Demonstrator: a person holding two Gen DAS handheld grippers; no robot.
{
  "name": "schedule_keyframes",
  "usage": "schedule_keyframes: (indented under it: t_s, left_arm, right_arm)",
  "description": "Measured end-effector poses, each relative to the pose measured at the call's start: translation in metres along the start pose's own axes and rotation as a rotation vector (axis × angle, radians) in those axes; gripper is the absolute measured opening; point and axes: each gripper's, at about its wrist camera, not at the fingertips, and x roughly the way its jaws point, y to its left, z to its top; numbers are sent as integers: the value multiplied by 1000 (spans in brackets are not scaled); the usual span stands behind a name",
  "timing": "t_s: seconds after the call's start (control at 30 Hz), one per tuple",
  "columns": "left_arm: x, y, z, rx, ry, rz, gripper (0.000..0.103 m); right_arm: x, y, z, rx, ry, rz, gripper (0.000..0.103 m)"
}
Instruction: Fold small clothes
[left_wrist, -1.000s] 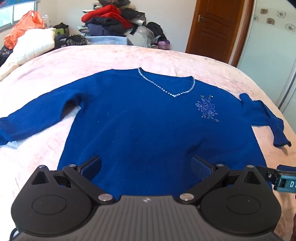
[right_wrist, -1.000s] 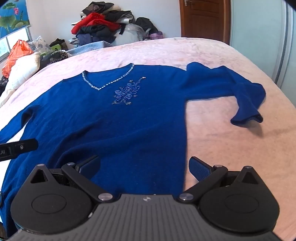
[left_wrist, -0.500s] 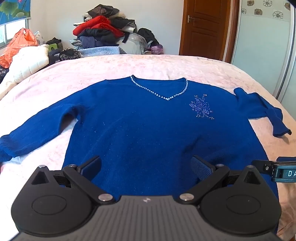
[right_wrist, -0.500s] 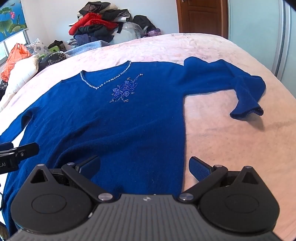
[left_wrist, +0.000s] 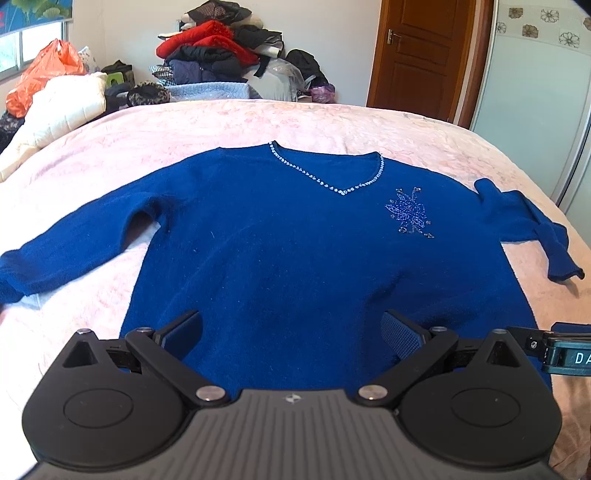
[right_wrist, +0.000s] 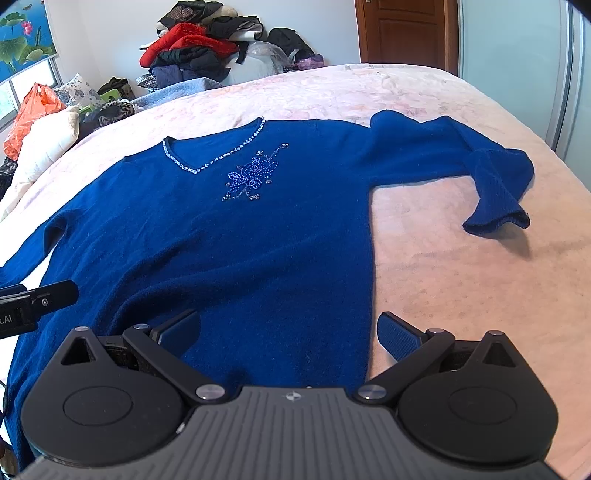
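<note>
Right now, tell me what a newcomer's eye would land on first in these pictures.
The blue sweater dominates, spread face up across the pink bedspread, its beaded V-neck and sparkly flower motif catching the light. Its far sleeve is bent back, the cuff hanging open. Beyond the bed, a heap of clothes with a red garment on top is stacked against the wall, beside an orange plastic bag.

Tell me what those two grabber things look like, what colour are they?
Both look alike. The left gripper and the right gripper each have a grey ribbed body with a small logo, two round black discs, black link bars with silver pins, and blue textured finger pads. From the side, the other one shows a teal-black part with white letters.
</note>
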Motion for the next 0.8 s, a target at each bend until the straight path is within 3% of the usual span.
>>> schedule_keyframes:
  t_s: [0.27, 0.8]
  left_arm:
    - [1, -2, -1, 9, 18, -21, 103]
    - [-4, -8, -2, 50, -20, 3, 103]
  right_arm:
    - [1, 0, 0, -4, 6, -1, 103]
    - [3, -1, -1, -1, 9, 0, 103]
